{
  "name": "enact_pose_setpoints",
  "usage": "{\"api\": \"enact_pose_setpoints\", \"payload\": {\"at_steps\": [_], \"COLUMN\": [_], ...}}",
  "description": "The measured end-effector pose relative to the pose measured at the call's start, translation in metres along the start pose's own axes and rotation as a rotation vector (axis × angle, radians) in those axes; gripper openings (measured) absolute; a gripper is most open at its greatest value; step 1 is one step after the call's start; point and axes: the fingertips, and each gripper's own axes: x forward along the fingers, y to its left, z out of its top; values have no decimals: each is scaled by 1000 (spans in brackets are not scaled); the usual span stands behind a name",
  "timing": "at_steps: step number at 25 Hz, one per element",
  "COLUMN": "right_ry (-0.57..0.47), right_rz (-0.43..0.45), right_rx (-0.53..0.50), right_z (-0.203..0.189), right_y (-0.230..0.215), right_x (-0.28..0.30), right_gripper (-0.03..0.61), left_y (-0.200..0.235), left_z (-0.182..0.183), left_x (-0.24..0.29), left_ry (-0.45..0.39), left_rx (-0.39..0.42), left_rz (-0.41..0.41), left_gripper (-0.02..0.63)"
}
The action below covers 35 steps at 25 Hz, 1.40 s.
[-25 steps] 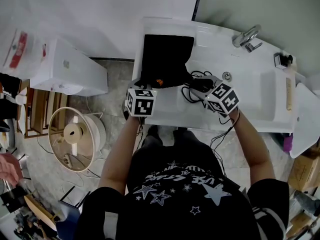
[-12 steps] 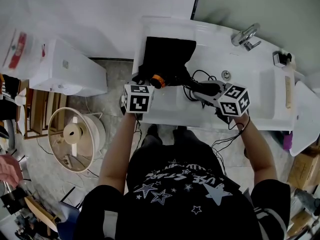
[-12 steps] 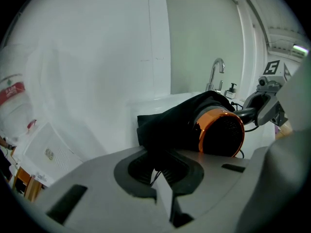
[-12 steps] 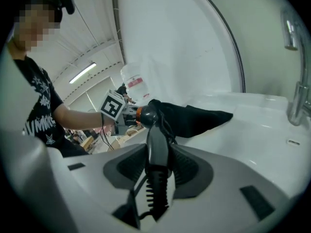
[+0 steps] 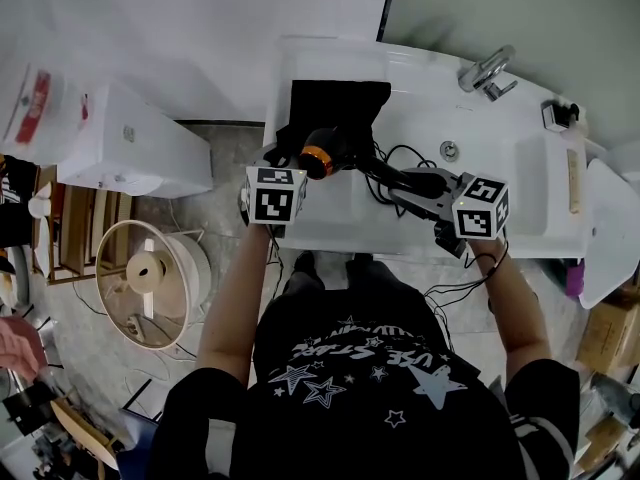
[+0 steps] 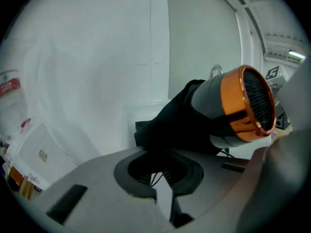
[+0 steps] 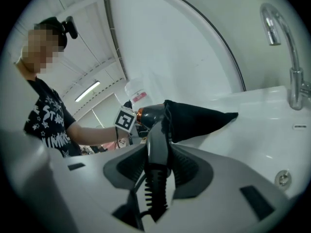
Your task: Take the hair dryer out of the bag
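A black fabric bag (image 5: 335,108) lies on the white sink counter (image 5: 420,88). My left gripper (image 5: 289,160) is shut on the bag's near edge, and the black cloth (image 6: 177,125) is pinched between its jaws (image 6: 163,166). The grey hair dryer (image 5: 330,156) with an orange ring (image 6: 243,106) has its barrel out of the bag's mouth. My right gripper (image 5: 408,181) is shut on the dryer's handle (image 7: 156,144), which runs up between the jaws (image 7: 156,168). The dryer's front end is still inside the bag (image 7: 194,118).
The dryer's black cord (image 5: 385,180) loops on the counter and hangs over its front edge. A chrome faucet (image 5: 487,71) and a drain hole (image 5: 449,150) lie to the right. A white appliance (image 5: 130,138) and a floor fan (image 5: 150,273) stand at the left.
Both grippers have risen. The right gripper has drawn the handle to the right, and the dryer's orange-ringed barrel has come out of the bag. The left gripper keeps hold of the bag.
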Motion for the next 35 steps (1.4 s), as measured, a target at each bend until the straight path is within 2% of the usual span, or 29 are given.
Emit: {"api": "enact_pose_setpoints", "payload": {"at_steps": [3, 11, 18, 25, 29, 35], "right_ry": [-48, -110, -254, -305, -345, -379], "right_rz": [21, -1, 75, 86, 96, 69], "right_rx": [36, 79, 187, 175, 171, 135], "right_z": [6, 7, 23, 37, 46, 56], "right_y": [6, 7, 29, 49, 64, 79], "right_x": [-2, -6, -19, -25, -31, -36], "right_gripper": [155, 155, 155, 155, 155, 155], "left_y": [1, 6, 4, 3, 0, -12], "left_z": [2, 4, 6, 5, 7, 0], "left_x": [-2, -4, 2, 10, 16, 28], "left_ry": [9, -4, 5, 42, 58, 69], "left_rx": [-28, -103, -143, -147, -102, -67], "left_rz": [-5, -35, -52, -49, -48, -86], "left_gripper": [20, 20, 20, 20, 20, 20]}}
